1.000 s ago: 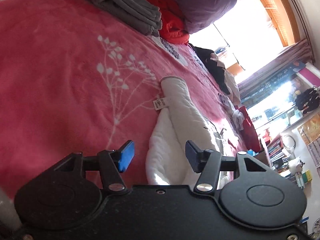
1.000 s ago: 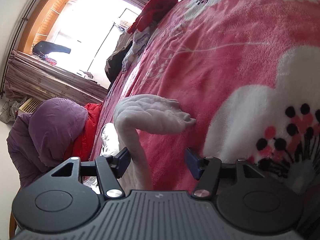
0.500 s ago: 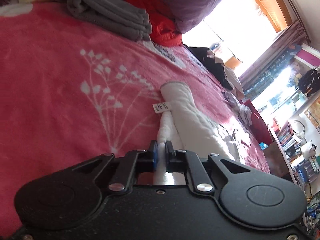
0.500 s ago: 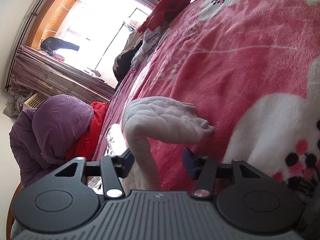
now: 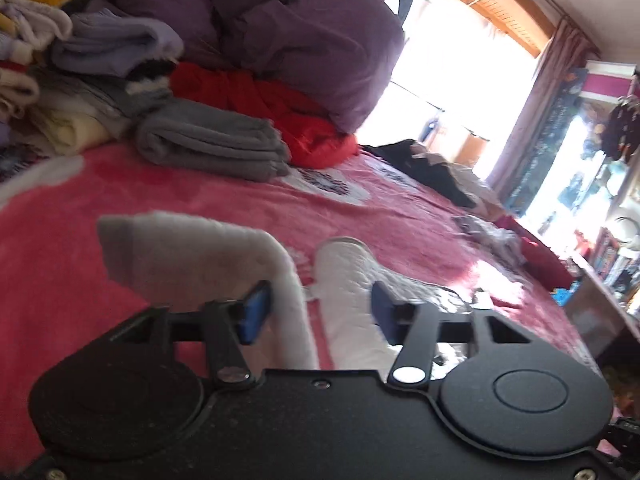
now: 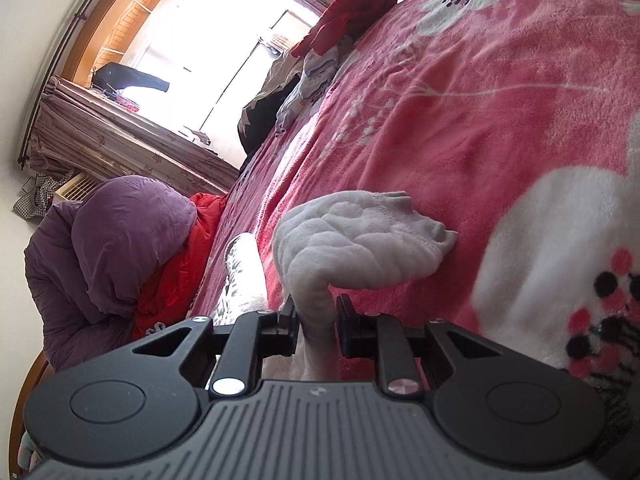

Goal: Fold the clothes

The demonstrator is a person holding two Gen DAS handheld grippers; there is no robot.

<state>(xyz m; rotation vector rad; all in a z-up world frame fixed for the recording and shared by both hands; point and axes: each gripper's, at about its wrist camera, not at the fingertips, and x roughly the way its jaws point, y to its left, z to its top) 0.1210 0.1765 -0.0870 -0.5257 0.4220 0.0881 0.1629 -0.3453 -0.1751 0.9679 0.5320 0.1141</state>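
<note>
A white fleecy garment [image 5: 344, 272] lies on the pink flowered blanket [image 5: 60, 280]. In the left wrist view one sleeve [image 5: 192, 248] is bent over to the left and a second roll of it runs straight ahead. My left gripper [image 5: 319, 314] hangs open just above this cloth, its blue pads [image 5: 256, 316] apart and holding nothing. In the right wrist view my right gripper [image 6: 316, 320] is shut on a narrow part of the white garment [image 6: 352, 244], whose cuffed end droops onto the blanket [image 6: 500, 80] ahead.
A folded grey garment [image 5: 212, 148], red cloth [image 5: 256, 96] and a purple duvet [image 5: 296, 32] sit at the far side of the bed, beside a stack of clothes [image 5: 36, 80]. Dark and red clothes [image 6: 348, 12] lie near the bright window. Shelves [image 5: 616, 264] stand on the right.
My left gripper, shut on the white cloth half a second ago, has opened and tilted up. My right gripper has closed on the sleeve, which it only straddled before.
</note>
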